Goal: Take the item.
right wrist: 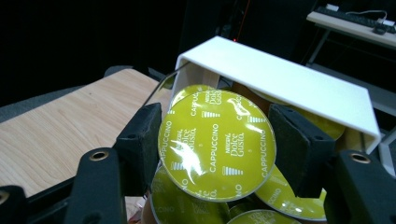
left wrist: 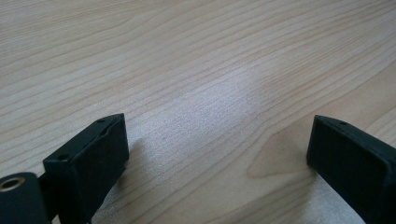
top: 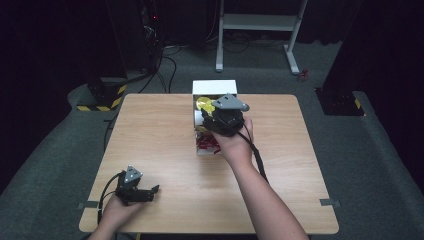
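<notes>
1. Right now the right gripper (right wrist: 217,140) pinches a yellow-green capsule (right wrist: 217,144) by its rim, one black jaw pressed on each side of the foil lid, which reads Cappuccino.
2. That capsule sits just above the open white box (right wrist: 280,81), with more capsules (right wrist: 289,196) of the same kind packed beneath and behind it; the box lid flap stands up at the far side.
3. From the high view, the box (top: 215,87) stands at the far middle of the wooden table (top: 150,130), and the right gripper (top: 220,117) hangs over its opening, held by the person's right hand (top: 237,142).
4. Meanwhile the left gripper (top: 150,192) rests low at the near left of the table, well apart from the box; its jaws stand spread with bare tabletop (left wrist: 196,70) between them.
5. As I judge it, the step in hand is picking one capsule out of the box, with the grasp made and the lift just starting.
6. Next, the move calls for a straight lift clear of the flap and the neighbouring capsules, keeping the pinch steady so the round rim does not slip or tilt.
</notes>
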Available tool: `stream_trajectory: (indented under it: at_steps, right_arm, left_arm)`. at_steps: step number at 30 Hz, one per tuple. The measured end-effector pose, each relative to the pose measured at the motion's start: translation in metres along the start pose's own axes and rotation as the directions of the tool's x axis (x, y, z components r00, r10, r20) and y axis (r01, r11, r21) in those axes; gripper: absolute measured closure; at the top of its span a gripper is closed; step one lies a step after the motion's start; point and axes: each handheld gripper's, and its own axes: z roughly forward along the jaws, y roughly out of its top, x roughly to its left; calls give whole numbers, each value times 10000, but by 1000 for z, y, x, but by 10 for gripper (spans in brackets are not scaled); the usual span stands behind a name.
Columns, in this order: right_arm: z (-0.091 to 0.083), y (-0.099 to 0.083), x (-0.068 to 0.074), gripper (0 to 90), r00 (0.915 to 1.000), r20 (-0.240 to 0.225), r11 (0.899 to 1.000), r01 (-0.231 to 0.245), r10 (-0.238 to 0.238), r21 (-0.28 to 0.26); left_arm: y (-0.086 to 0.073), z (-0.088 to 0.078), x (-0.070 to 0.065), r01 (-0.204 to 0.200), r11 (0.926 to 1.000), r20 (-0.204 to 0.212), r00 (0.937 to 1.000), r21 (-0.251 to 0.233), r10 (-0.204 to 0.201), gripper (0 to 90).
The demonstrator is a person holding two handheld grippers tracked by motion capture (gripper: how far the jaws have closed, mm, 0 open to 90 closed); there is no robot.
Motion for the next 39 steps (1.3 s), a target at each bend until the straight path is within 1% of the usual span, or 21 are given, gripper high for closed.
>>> stream_trajectory:
  at_steps: [2,3,5,12,13,17,25,31,39]
  right_arm:
    - [-4,1,0,376,10000,1,9999,9,-9,-120]
    - [-5,2,0,376,10000,-9,9999,6,-6,-159]
    - [-7,3,0,376,10000,-20,9997,1,-2,-231]
    - [-16,6,1,376,9999,-104,9990,32,-37,-455]
    - [-18,6,1,377,9999,-111,9988,33,-38,-481]
    - [-22,6,0,377,9999,-139,9983,48,-56,-572]
    - [-37,8,-1,377,9996,-277,9965,-17,-6,-834]
    - [-45,6,-2,377,9995,-311,9955,-45,15,-950]
    - [-58,-2,-5,377,9994,-334,9949,-79,46,-1004]
  left_arm:
    - [0,0,0,3,10000,-1,10000,-1,-3,59]
    - [0,0,1,-77,10000,-36,10000,9,77,59]
    - [0,0,0,6,10000,0,10000,0,-6,59]
    - [0,0,0,-3,10000,-19,10000,9,3,60]
    - [0,0,0,-56,10000,-41,10000,14,56,59]
    - [0,0,0,-21,10000,-27,10000,9,21,60]
    - [0,0,0,-4,10000,-21,10000,18,4,60]
    - [0,0,0,1,10000,-24,10000,15,-1,60]
    - [0,0,0,7,10000,-24,10000,14,-7,60]
